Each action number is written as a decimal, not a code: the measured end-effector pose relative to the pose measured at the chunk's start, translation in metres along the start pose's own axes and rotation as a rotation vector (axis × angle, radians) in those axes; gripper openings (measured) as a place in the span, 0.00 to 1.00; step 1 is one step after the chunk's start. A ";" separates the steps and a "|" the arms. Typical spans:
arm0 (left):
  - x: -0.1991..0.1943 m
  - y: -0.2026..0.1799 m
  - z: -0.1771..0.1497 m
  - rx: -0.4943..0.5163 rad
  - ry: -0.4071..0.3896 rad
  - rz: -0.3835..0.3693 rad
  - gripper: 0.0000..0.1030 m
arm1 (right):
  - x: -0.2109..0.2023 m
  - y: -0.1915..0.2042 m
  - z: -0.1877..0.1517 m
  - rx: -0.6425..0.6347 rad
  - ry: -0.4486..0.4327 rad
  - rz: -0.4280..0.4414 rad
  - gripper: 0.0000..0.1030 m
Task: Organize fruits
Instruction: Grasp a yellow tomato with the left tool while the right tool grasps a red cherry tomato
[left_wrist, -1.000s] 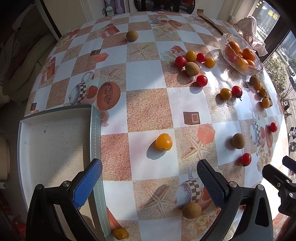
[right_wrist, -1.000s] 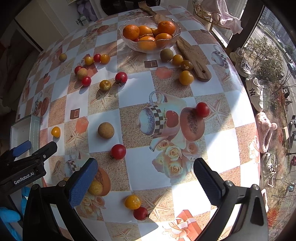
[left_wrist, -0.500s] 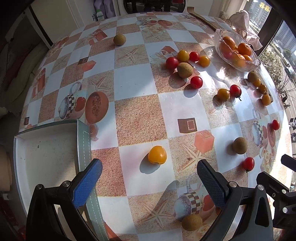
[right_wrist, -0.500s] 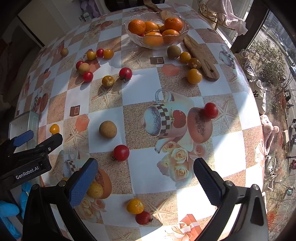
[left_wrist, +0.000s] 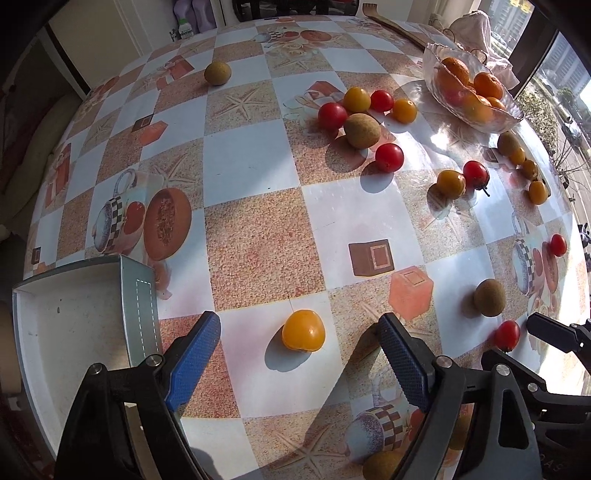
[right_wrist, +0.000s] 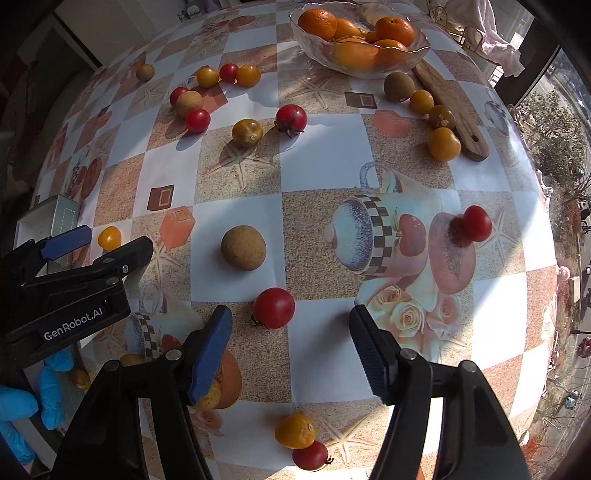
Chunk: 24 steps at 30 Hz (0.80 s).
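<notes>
**Fruits scattered under two closing grippers**

Fruits lie loose across the checked tablecloth (left_wrist: 255, 155), and each gripper points down at one of them.

The left gripper (left_wrist: 299, 350) has its jaws closing but still apart, nothing pressed between the blue pads. A yellow tomato (left_wrist: 303, 330) sits on the cloth between the fingers, touching neither. Just off the left finger stands a white tray (left_wrist: 138, 306), its corner near the pad. Off the right finger lie a brown round fruit (left_wrist: 489, 297) and a small red tomato (left_wrist: 508, 335); farther ahead is a cluster of red and yellow tomatoes around another brown fruit (left_wrist: 362, 130), and beyond it a glass bowl (left_wrist: 432, 62) of oranges.

The right gripper (right_wrist: 290, 343) is also closing, narrower than the left, and grips nothing. A red tomato (right_wrist: 274, 308) rests on the cloth between the fingertips, nearer the left pad but apart from it. Just ahead lies a tan round fruit (right_wrist: 243, 247). Behind the fingers, a yellow tomato touches a red one (right_wrist: 310, 455). Far ahead, a wooden board (right_wrist: 452, 110) lies beside the bowl. A blue-gloved hand (right_wrist: 22, 402) shows at the lower left.
</notes>
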<state>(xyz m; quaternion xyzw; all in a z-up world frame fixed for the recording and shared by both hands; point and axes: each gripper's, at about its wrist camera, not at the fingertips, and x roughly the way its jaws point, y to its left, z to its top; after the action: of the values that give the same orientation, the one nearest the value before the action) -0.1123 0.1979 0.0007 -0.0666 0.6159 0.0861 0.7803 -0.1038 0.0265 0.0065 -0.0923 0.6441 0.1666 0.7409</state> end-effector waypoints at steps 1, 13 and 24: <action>0.000 0.000 0.000 -0.002 0.000 -0.001 0.86 | 0.001 0.003 0.001 -0.011 -0.002 -0.005 0.64; -0.015 0.002 -0.002 -0.008 -0.037 -0.047 0.21 | 0.007 0.039 0.006 -0.080 -0.033 -0.047 0.22; -0.051 0.022 -0.021 -0.069 -0.087 -0.109 0.21 | -0.019 0.015 0.009 -0.006 -0.047 0.074 0.22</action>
<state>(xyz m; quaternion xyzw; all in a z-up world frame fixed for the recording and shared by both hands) -0.1480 0.2122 0.0452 -0.1230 0.5734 0.0673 0.8072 -0.1033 0.0409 0.0279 -0.0667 0.6288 0.1978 0.7490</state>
